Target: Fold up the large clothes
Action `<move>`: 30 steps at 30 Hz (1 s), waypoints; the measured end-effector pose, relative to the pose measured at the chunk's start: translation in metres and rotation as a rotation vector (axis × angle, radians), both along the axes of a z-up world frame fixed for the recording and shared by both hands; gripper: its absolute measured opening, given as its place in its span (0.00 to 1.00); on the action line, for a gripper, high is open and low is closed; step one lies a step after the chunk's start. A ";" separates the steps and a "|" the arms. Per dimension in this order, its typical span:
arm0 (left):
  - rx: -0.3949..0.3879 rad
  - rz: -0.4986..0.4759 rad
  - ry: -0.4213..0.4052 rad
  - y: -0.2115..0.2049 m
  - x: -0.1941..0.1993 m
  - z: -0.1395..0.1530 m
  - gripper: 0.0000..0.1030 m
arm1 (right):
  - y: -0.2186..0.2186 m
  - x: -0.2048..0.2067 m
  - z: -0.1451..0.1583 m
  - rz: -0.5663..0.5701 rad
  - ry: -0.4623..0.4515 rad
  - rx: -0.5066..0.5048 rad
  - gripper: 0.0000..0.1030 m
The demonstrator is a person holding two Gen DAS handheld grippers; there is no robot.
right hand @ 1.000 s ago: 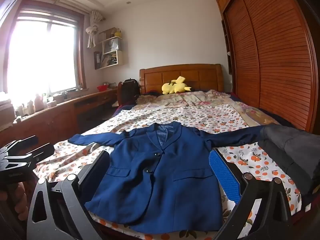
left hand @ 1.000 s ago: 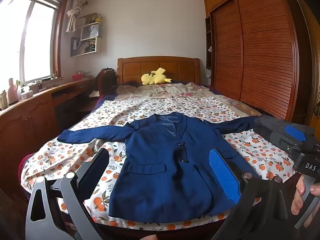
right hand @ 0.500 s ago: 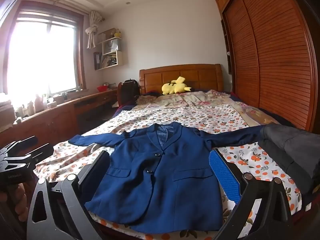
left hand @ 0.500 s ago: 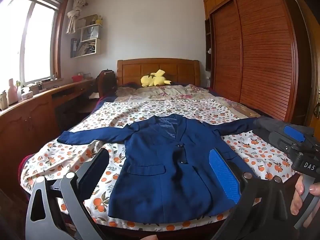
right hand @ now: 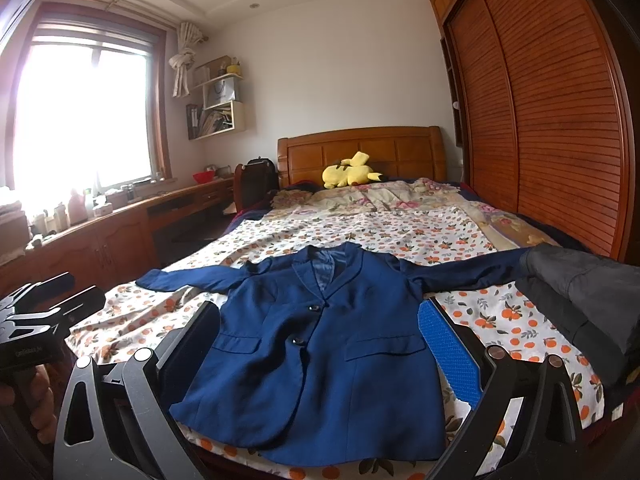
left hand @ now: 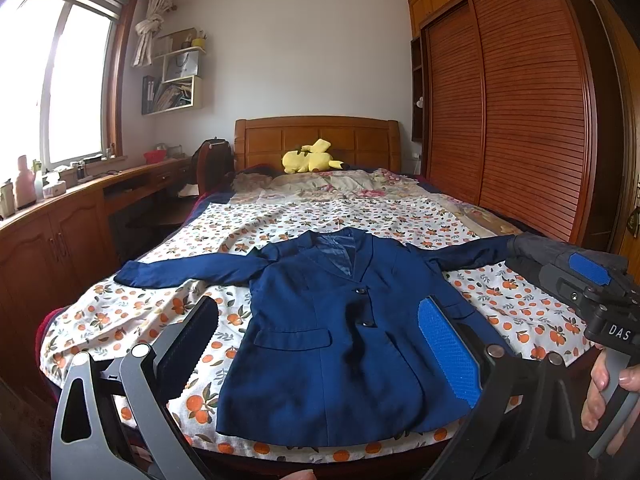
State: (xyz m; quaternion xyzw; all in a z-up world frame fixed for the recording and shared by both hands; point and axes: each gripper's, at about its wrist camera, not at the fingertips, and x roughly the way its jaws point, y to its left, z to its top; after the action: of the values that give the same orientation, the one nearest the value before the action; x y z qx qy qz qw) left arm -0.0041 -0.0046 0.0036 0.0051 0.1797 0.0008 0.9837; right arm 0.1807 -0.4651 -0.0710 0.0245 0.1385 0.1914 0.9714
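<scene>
The left gripper (left hand: 320, 344) hangs over the foot of the bed (left hand: 132, 312) with its jaws spread wide and nothing between them. The right gripper (right hand: 320, 344) is held the same way, jaws wide apart and empty, beside the left one at about the same height. In the left view the right tool shows at the right edge with the person's fingers (left hand: 600, 392) on its handle; in the right view the left tool shows at the left edge.

Straight ahead of both lies the blazer (left hand: 340, 340), flat and face up on the orange-print sheet (left hand: 280, 220). Its hem is nearest the grippers, at the foot edge; its collar (left hand: 340, 248) points away toward the headboard (left hand: 316, 136). So the body's long axis runs directly away from the tools, and the sleeves stretch crosswise to it.

The left sleeve end (left hand: 132, 276) lies out toward the window side, on the left gripper's side. The right sleeve (right hand: 460, 268) runs the other way, and its cuff is hidden against a dark folded pile (right hand: 580, 292). Each gripper seems about equally far from the sleeve on its own side, so a first fold would likely bring a sleeve in across the body.
</scene>
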 end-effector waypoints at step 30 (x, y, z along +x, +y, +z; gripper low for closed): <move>0.006 -0.012 -0.017 -0.005 -0.003 0.004 0.98 | 0.001 0.002 -0.001 -0.001 -0.002 0.003 0.93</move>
State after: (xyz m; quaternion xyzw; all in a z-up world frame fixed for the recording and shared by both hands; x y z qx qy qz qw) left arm -0.0073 -0.0098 0.0073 0.0090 0.1714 -0.0045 0.9852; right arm 0.1822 -0.4644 -0.0724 0.0256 0.1374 0.1911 0.9716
